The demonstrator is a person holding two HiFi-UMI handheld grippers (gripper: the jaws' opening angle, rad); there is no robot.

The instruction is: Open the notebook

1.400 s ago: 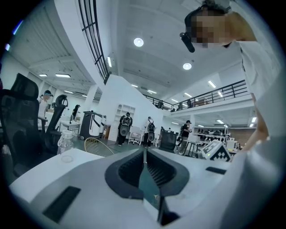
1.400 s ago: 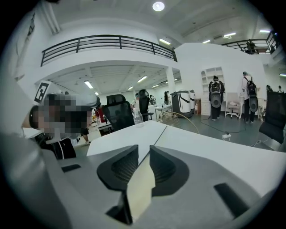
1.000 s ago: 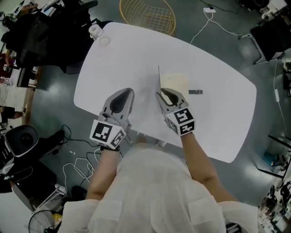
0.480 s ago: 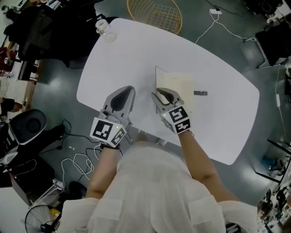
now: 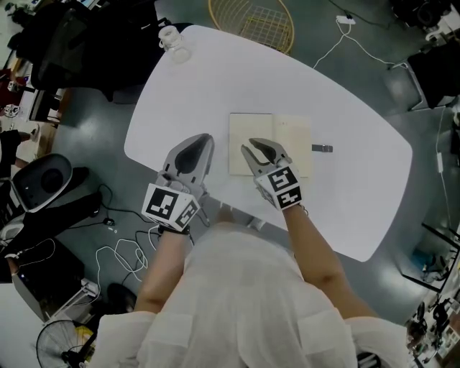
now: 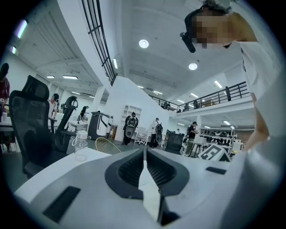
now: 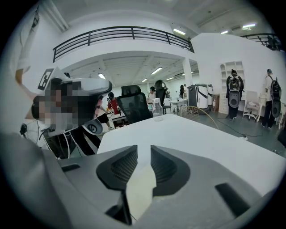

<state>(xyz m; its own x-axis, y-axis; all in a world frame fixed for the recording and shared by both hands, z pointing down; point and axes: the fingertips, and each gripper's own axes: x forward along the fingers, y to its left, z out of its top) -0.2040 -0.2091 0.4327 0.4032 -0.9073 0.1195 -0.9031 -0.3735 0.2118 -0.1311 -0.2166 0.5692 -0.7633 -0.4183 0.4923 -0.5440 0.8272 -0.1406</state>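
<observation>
The cream notebook [image 5: 250, 138] lies open and flat on the white table [image 5: 352, 194], its two pages spread left and right. My right gripper [image 5: 256, 146] hovers over its middle near the front edge; the jaws stand a little apart with nothing pinched, and the cream page [image 7: 142, 190] shows beneath them. My left gripper [image 5: 203, 139] rests over bare table just left of the notebook, jaws closed together and empty. In the left gripper view its fingertips [image 6: 145, 151] meet.
A small dark clip [image 5: 323, 148] lies just right of the notebook. A clear bottle [image 5: 171, 36] stands at the table's far left corner, and a yellow wire chair [image 5: 251, 21] is beyond the far edge. Cables and gear lie on the floor.
The notebook's cover, upright a second ago, has swung over to the left and now lies flat. Both grippers shifted only slightly.
</observation>
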